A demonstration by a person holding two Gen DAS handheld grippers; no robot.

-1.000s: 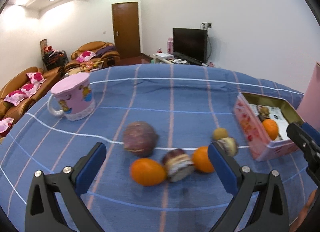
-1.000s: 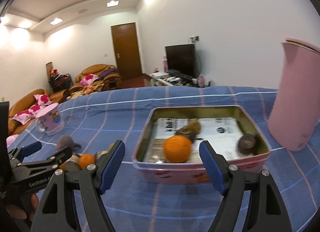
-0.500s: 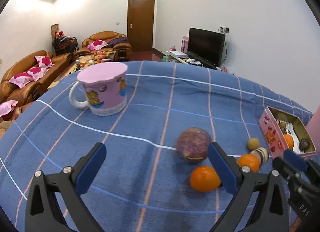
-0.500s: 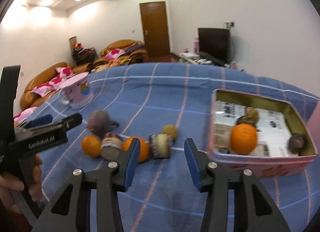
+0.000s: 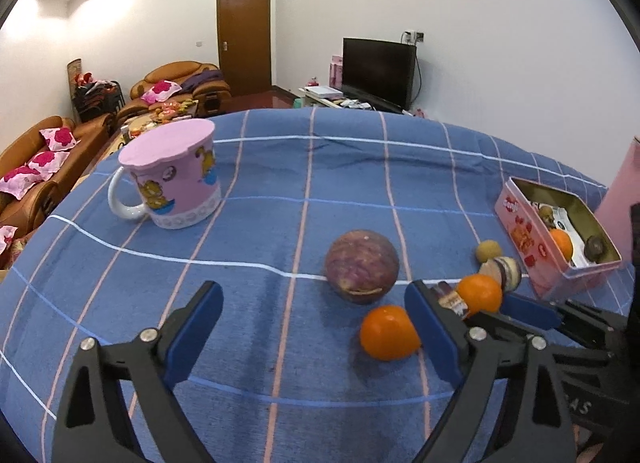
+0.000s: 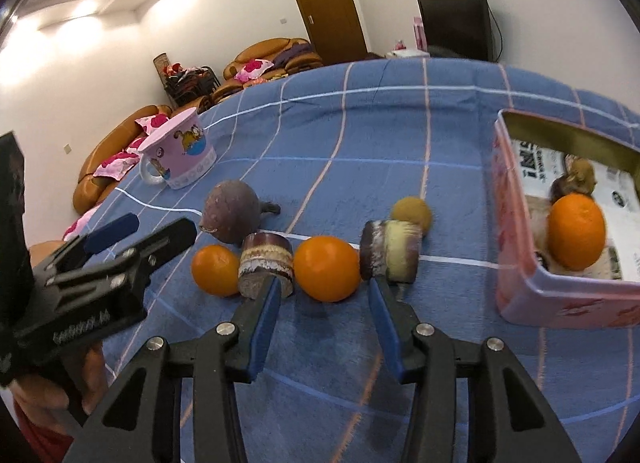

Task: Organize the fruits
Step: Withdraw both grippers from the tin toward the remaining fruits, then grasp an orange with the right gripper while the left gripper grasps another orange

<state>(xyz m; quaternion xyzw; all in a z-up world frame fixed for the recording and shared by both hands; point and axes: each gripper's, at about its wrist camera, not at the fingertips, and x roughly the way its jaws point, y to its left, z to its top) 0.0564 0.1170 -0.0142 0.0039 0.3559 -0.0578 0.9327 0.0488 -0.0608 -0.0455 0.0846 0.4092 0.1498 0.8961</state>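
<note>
Since half a second ago your right gripper [image 6: 324, 291] has dropped in close to the fruit row, and its fingers now sit spread on either side of the middle orange [image 6: 327, 268], released and gripping nothing. Your left gripper [image 5: 314, 327] has barely shifted; it hovers wide apart over the blue checked cloth [image 5: 280, 183], with the big purple fruit [image 5: 362, 271] and the near orange [image 5: 389, 332] just ahead of its right finger.

The pink tin [image 6: 516, 263] stands at the right, lined with printed paper. In it lie one orange [image 6: 576, 233], a brownish fruit [image 6: 576, 179] touching it behind, and, in the left view, a dark round fruit [image 5: 595, 248].

The pink mug [image 5: 176, 175] stands well apart to the left; what it holds cannot be told.
</note>
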